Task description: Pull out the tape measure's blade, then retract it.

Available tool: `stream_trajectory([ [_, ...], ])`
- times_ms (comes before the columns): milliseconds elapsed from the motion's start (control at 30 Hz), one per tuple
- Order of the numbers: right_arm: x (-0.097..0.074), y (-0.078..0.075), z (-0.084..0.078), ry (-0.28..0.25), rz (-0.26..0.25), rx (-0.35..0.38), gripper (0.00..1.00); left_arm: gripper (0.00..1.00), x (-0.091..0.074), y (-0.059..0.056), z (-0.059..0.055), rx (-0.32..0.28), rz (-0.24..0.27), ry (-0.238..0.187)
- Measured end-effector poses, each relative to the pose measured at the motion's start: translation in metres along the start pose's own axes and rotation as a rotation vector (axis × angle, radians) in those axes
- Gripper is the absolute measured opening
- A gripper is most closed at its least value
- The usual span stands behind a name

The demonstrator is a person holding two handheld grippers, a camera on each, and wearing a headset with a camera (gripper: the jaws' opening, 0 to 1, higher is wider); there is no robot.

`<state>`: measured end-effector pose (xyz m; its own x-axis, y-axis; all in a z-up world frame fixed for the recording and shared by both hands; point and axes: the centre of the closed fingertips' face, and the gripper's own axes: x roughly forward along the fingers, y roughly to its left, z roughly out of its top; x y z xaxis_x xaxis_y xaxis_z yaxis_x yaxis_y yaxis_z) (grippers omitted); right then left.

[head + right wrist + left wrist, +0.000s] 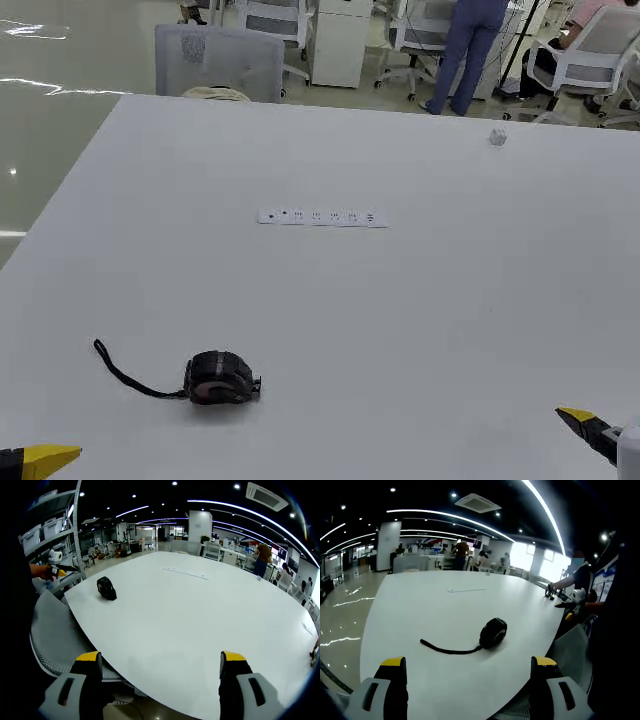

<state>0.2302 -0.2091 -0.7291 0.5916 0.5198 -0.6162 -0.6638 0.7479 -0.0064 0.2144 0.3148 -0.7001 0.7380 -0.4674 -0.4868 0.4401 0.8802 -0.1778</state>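
A black tape measure (222,378) lies on the white table (420,300) near the front left, its black wrist strap (125,372) trailing to the left. The blade is fully wound in. In the left gripper view the tape measure (493,632) sits ahead of my open left gripper (469,661), apart from it. My left gripper (40,461) pokes in at the bottom left corner of the head view. My right gripper (590,430) is at the bottom right, well to the right of the tape. It stands open (161,656) with nothing between its jaws, and the tape measure (106,588) lies far off to its left.
A white socket strip (322,217) is set into the table's middle. A small pale object (497,137) sits at the far right. A grey chair (220,62) stands at the far edge, and a person (465,50) stands among office chairs beyond.
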Motion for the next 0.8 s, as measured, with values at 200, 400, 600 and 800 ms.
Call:
stream_trajectory([
  [200, 0.008, 0.005, 0.008, -0.006, 0.018, -0.004, 1.00, 1.00, 0.009, -0.004, 0.000, 0.007, -0.012, 0.018],
  [400, 0.018, 0.009, 0.012, 0.002, 0.046, -0.009, 1.00, 1.00, 0.017, -0.007, 0.000, 0.033, -0.024, 0.039],
  [600, 0.028, 0.015, 0.022, -0.003, 0.071, -0.025, 1.00, 1.00, 0.027, -0.010, 0.007, 0.060, -0.045, 0.037],
  [800, 0.040, 0.023, 0.032, -0.004, 0.101, -0.057, 1.00, 1.00, 0.037, -0.011, 0.016, 0.083, -0.071, 0.046],
])
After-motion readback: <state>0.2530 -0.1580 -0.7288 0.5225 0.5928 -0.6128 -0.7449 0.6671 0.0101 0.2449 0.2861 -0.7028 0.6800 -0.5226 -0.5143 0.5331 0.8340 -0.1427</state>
